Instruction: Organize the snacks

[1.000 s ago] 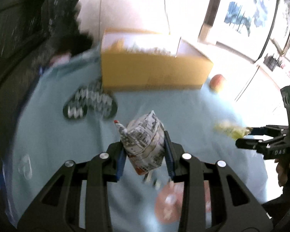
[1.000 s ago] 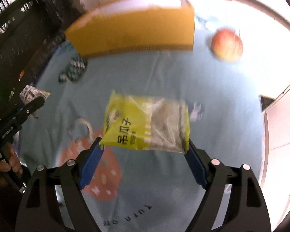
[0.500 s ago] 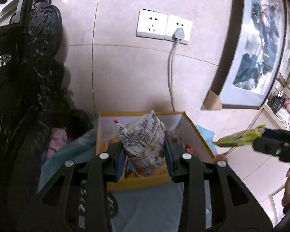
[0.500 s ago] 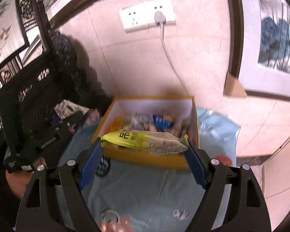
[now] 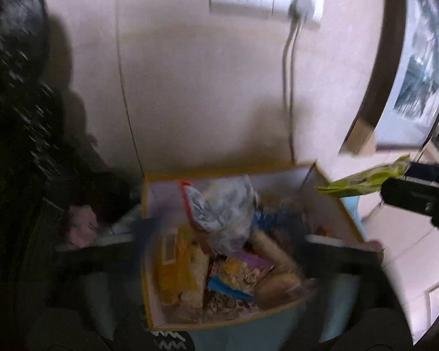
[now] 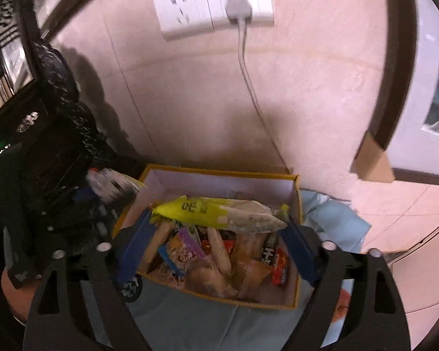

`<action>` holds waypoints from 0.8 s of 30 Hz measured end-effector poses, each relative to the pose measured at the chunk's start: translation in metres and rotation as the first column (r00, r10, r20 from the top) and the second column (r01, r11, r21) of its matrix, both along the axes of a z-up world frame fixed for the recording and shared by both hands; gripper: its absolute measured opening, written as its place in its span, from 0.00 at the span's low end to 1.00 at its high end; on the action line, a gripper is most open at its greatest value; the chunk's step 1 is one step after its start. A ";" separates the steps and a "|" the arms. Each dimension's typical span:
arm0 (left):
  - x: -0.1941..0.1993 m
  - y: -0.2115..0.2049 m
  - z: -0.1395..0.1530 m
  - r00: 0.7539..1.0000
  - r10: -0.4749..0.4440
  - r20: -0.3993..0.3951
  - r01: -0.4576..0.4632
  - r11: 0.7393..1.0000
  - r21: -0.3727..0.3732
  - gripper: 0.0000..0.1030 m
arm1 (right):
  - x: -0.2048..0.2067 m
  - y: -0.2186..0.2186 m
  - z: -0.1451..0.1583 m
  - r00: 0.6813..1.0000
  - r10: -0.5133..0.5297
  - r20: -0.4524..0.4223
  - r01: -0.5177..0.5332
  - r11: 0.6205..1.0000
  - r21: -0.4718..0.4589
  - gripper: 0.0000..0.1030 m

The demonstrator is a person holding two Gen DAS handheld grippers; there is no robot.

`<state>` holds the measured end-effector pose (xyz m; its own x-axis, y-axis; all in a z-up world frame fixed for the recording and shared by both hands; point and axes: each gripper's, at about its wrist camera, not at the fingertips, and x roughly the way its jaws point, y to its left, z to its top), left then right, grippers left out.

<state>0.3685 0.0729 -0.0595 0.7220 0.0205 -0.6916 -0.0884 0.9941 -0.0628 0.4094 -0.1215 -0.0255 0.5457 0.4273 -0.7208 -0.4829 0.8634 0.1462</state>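
Cardboard box: packed snacks | left gripper: just opened, seemingly empty | right gripper: opening

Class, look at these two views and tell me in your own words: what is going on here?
A person with tongs in each hand is putting snacks into a box that holds many packets. The left tongs have just been opening their jaws, which stand wide, with the white packet loose between them over the box. The right tongs have just been opening too, with the yellow packet between them above the box; whether they grip it is unclear.
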 end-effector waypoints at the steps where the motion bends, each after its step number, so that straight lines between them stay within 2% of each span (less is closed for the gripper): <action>1: 0.006 0.001 -0.010 0.999 0.015 -0.028 -0.014 0.999 0.028 0.98 | 0.005 0.001 -0.006 1.000 -0.010 -0.004 0.010 1.000 -0.015 0.89; 5: 0.011 0.005 -0.026 0.995 0.032 -0.092 -0.029 0.999 0.026 0.98 | 0.012 -0.001 -0.021 0.999 -0.028 -0.047 0.027 1.000 -0.014 0.89; 9: 0.001 0.006 -0.030 0.992 0.053 -0.112 -0.048 0.998 0.046 0.98 | 0.002 -0.006 -0.023 0.999 -0.031 -0.043 0.031 1.000 -0.003 0.89; 13: -0.019 0.002 -0.025 0.993 0.062 -0.098 -0.057 0.997 0.048 0.98 | -0.019 -0.007 -0.014 0.999 -0.034 -0.020 0.034 0.999 0.001 0.89; 17: -0.047 -0.009 -0.010 0.993 0.063 -0.101 -0.056 0.996 0.076 0.98 | -0.050 -0.010 0.006 0.999 -0.035 0.015 0.034 0.999 0.025 0.89; 21: -0.087 -0.014 0.015 0.991 0.120 -0.061 -0.115 0.990 0.077 0.98 | -0.092 -0.017 0.027 0.998 -0.036 0.055 0.034 0.999 0.039 0.89; 24: -0.110 -0.018 0.027 0.976 0.185 -0.115 -0.179 0.982 0.062 0.98 | -0.129 -0.025 0.042 0.995 -0.051 0.091 0.048 0.998 0.037 0.89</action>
<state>0.2583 0.0553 -0.0329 0.6149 0.1810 -0.7675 -0.2717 0.9623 0.0092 0.2805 -0.1470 0.0165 0.6297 0.4219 -0.6523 -0.4526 0.8817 0.1333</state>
